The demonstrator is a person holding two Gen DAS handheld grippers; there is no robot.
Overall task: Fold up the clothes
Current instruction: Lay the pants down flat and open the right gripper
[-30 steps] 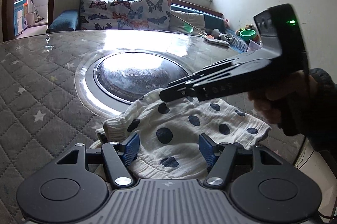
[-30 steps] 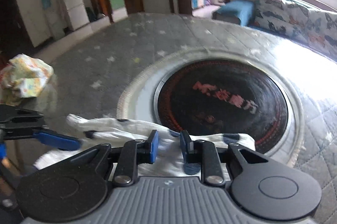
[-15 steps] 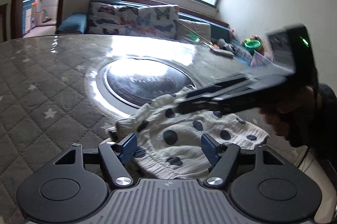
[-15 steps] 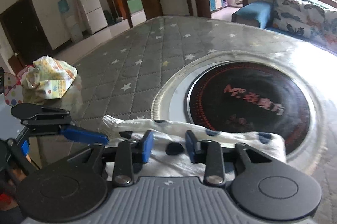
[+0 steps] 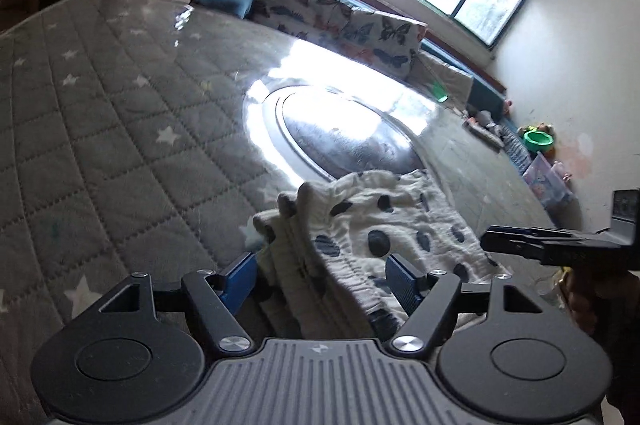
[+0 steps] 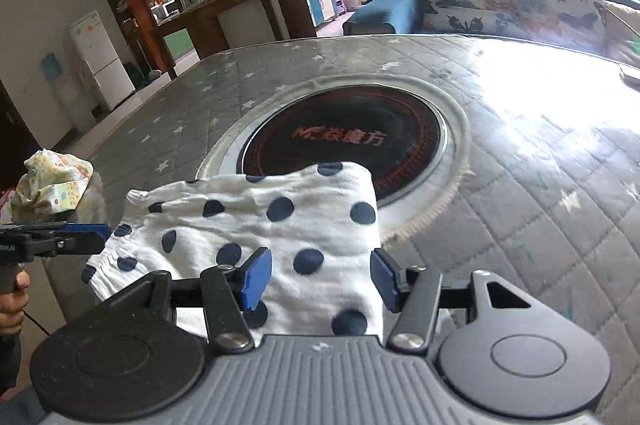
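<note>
Quilted star-print table [image 6: 560, 225]; crinkled polka-dot garment [image 6: 280, 221] folded; both tongs agape.

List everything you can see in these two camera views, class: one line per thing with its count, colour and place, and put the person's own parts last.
polka-dot garment: one, white with navy dots, folded at the table's near edge
table cover: one, grey quilted with stars, over the table
round cooktop: one, black, table centre
crumpled cloth: one, pale patterned, far left
butterfly cushions: white with butterflies, on the blue sofa
fridge: one, white, back wall
left gripper: blue pads, open over the garment
right gripper: blue pads, open over the garment
</note>
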